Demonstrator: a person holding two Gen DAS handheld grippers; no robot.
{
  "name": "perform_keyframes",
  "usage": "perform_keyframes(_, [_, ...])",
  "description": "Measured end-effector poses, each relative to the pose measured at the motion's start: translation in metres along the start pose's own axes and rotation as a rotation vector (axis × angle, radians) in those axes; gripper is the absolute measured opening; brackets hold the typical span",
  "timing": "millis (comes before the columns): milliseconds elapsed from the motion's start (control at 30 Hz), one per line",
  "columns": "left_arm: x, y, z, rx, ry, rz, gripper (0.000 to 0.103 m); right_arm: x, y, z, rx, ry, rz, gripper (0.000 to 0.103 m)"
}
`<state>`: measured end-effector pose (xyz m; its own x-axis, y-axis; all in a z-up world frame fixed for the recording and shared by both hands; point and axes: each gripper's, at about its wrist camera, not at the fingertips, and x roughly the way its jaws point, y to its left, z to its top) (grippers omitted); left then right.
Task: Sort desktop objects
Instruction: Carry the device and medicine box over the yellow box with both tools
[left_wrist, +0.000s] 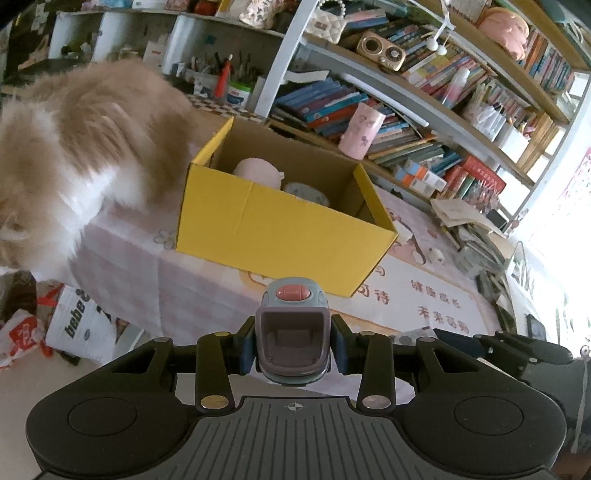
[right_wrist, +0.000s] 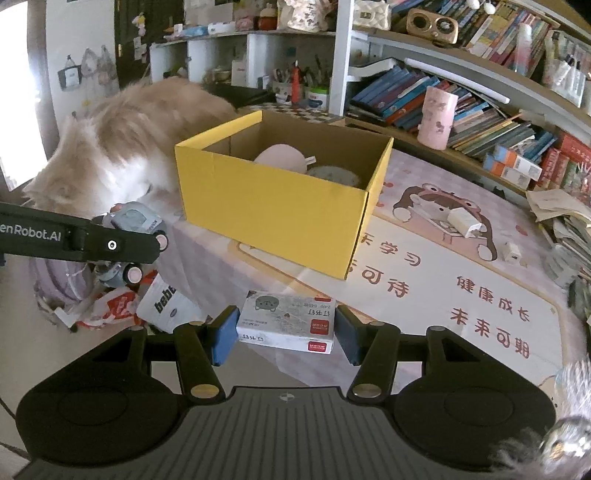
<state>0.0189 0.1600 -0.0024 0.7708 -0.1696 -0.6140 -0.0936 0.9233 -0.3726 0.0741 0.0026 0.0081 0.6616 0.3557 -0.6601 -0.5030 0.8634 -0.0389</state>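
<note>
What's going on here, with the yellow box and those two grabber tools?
Someone is tidying a desk with a handheld gripper in each hand. The left gripper is clamped on a small toy car, and the right gripper is clamped on a small box of staples. Both are held in front of an open yellow box on the desk mat, which already holds a pink item and a round one. A fluffy cat stands beside the box.

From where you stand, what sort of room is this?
Most likely a child's study corner at home: crowded bookshelves behind a desk covered by a cartoon mat, pen pots at the back, a fluffy cat beside a yellow box.
</note>
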Motion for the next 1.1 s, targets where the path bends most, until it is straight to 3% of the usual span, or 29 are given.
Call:
perform_keyframes(467, [0.021,-0.006,0.036,0.006,-0.051,0.042,0.039,0.022,-0.019,0.038,-0.022,-0.042,0.062,0.053])
perform_keyframes(867, [0.061,-0.018,0.096,0.045,-0.160,0.066,0.039,0.047,-0.054,0.102,-0.070,-0.150,0.095,0.053])
perform_keyframes(1100, [0.099,-0.017,0.115,0.087,-0.114,0.117,0.039,0.083,-0.076,0.130,-0.118,-0.172,0.071,0.053])
